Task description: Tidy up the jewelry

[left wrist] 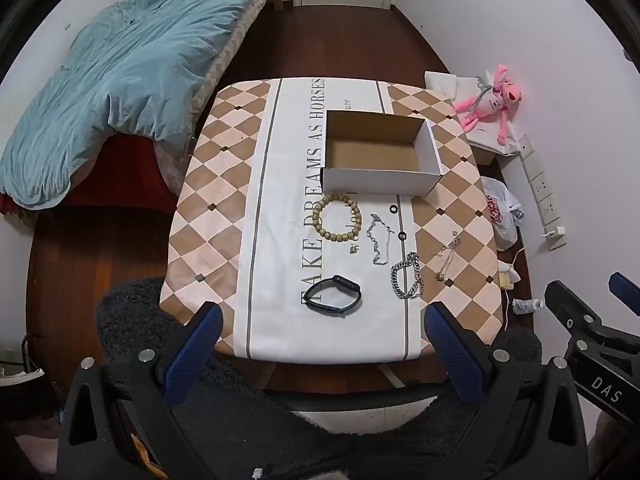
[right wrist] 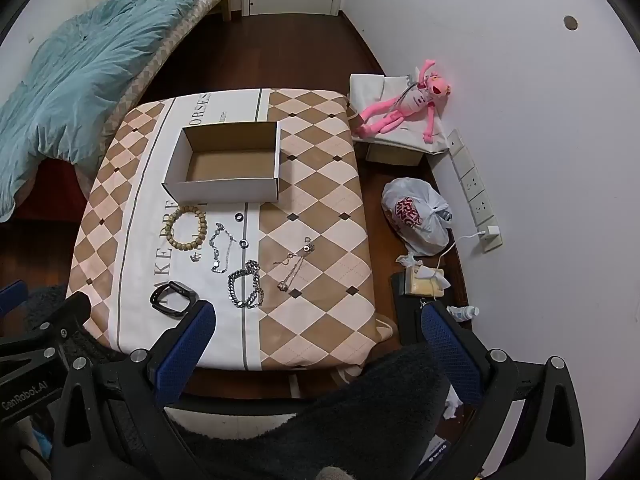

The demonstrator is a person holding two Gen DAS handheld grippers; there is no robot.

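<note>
jewelry: all loose on the table, centre of both frames, just below the box, nothing in it
bead bracelet [left wrist: 337, 217]: top left of the group, touching or nearly touching the box's near wall
thin silver chain [left wrist: 379, 243]: right of the beads; small charm [left wrist: 353, 249] between them
rings: two small dark rings [left wrist: 393, 209], one above the other, right of the thin chain
heavy chain [left wrist: 407, 277]: below the thin chain, coiled
pendant necklace [left wrist: 447, 255]: farthest right, on the checkered area
black watch band [left wrist: 333, 295]: lowest item, nearest the grippers
box [left wrist: 380, 152]: open cardboard, empty, upper centre of table
left gripper [left wrist: 320, 344]: spread wide, holding nothing, lower frame at table's near edge
right gripper [right wrist: 316, 340]: spread wide, holding nothing, lower frame, over table's lower right corner
table [left wrist: 224, 184]: checkered cloth with white lettered stripe
surroundings: blue duvet [left wrist: 128, 76] upper left; pink plush toy [right wrist: 404, 108] and white plastic bag [right wrist: 416, 216] at right by the wall
</note>
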